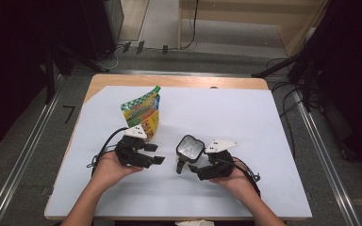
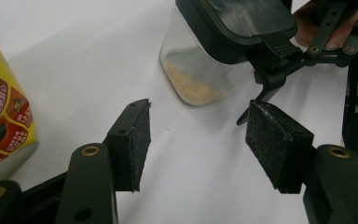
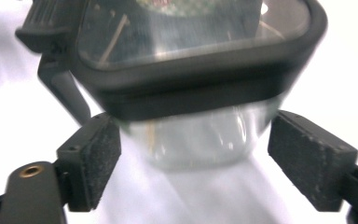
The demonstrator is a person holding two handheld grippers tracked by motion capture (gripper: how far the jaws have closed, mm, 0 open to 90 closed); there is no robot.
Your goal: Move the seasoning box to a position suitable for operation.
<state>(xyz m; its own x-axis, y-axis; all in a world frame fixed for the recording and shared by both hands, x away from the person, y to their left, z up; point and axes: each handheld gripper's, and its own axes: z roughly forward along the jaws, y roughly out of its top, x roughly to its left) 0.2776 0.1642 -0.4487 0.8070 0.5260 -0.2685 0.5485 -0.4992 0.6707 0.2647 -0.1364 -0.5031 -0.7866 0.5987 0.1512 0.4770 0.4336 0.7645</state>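
- Two things stand on the white sheet (image 1: 245, 122) that covers the table: a yellow and green pouch (image 1: 143, 115) to the left and a clear container (image 1: 189, 148) with a black lid near the middle.
- Farthest left in the high view, the pouch stands upright, just beyond the left gripper (image 1: 156, 154) and apart from its tips.
- That left gripper, seen along its own camera as the left gripper (image 2: 198, 140), has its jaws partly apart with only bare sheet between the pads (image 2: 142, 140); it holds nothing, and the pouch (image 2: 2, 121) sits off to one side of it.
- Moving right, the container shows a thin layer of pale granules (image 2: 191, 86) at its bottom; its lid (image 2: 242, 23) is on, with a side latch (image 1: 181, 165) hanging down.
- At the right, the right gripper (image 1: 195, 168) reaches in to the container from the person's side.
- From its own camera, the right gripper (image 3: 191, 158) has wide jaws that bracket the clear body (image 3: 196, 140) below the lid; the pads (image 3: 95, 158) seem just beside the wall, and the blur leaves it unclear whether they press on it.
- My reading is that the step in hand is taking hold of the container with the right gripper while the left waits.
- Next comes a squeeze on the clear wall, centred and level so the container does not tip, which would free the left gripper for the latch or the pouch.
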